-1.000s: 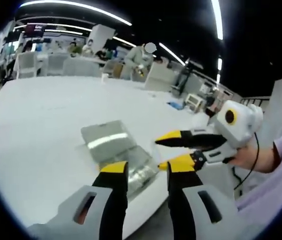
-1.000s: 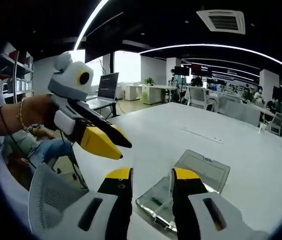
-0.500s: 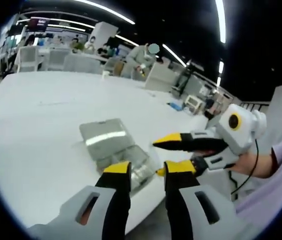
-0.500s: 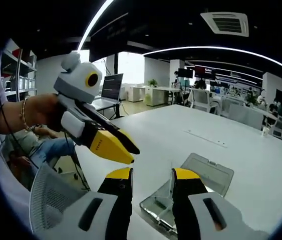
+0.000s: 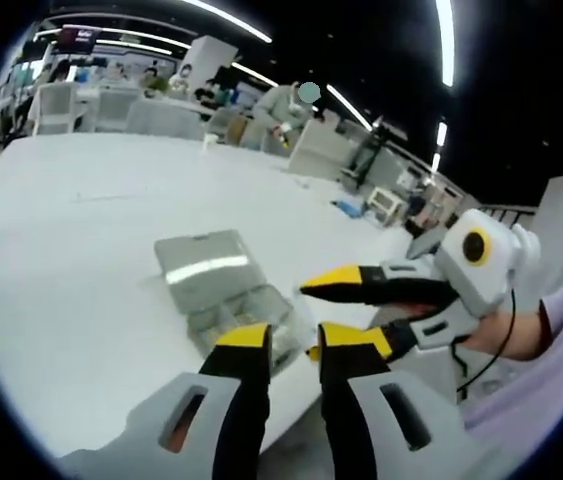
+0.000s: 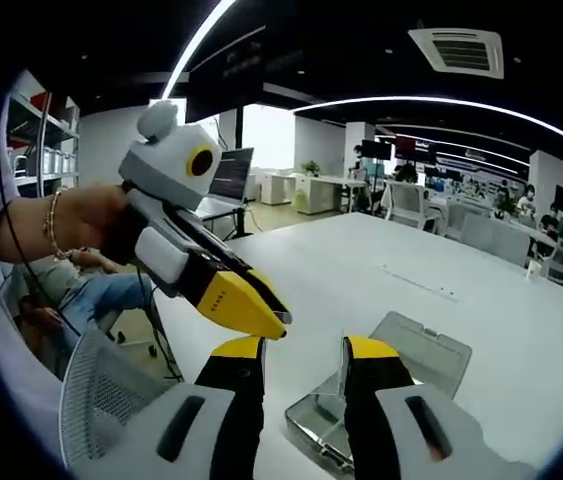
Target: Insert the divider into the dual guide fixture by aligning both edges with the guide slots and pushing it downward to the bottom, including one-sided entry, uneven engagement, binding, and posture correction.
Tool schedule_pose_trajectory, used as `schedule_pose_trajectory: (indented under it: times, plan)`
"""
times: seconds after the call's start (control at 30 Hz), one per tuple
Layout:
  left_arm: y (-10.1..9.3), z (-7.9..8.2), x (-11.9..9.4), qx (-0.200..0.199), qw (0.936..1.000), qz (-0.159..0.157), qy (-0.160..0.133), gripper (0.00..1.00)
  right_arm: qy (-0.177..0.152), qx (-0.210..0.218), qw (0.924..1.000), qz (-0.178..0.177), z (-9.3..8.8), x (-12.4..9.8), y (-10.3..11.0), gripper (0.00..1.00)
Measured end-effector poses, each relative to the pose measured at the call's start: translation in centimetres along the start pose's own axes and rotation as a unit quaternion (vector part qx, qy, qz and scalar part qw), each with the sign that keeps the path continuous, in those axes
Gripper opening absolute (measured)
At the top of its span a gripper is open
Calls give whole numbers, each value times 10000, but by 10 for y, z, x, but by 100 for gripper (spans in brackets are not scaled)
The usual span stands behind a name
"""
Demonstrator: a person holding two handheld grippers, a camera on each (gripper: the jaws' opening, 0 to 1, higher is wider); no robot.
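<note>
My left gripper (image 5: pixel 283 338) and my right gripper (image 6: pixel 304 349), both yellow-tipped, hang with jaws narrowly parted, holding nothing. The clear plastic hinged case (image 5: pixel 223 290), lid laid open, lies on the white table (image 5: pixel 71 250) just ahead of both tips, its long axis running away from me. I cannot make out a divider or guide slots inside.
</note>
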State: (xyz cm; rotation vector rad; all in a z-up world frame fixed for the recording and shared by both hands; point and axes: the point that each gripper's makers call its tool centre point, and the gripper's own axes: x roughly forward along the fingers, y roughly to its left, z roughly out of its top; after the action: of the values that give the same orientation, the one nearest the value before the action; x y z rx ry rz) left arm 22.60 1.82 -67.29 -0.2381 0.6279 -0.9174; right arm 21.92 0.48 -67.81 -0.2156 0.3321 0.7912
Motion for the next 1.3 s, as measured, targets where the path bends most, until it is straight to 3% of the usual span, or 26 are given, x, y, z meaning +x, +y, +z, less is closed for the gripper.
schedule_pose_trajectory:
  times: [1.3]
  plan:
    - [-1, -10, 0, -273, 9993, -32, 247, 0, 125, -84, 9998, 118, -8, 1, 9, 27]
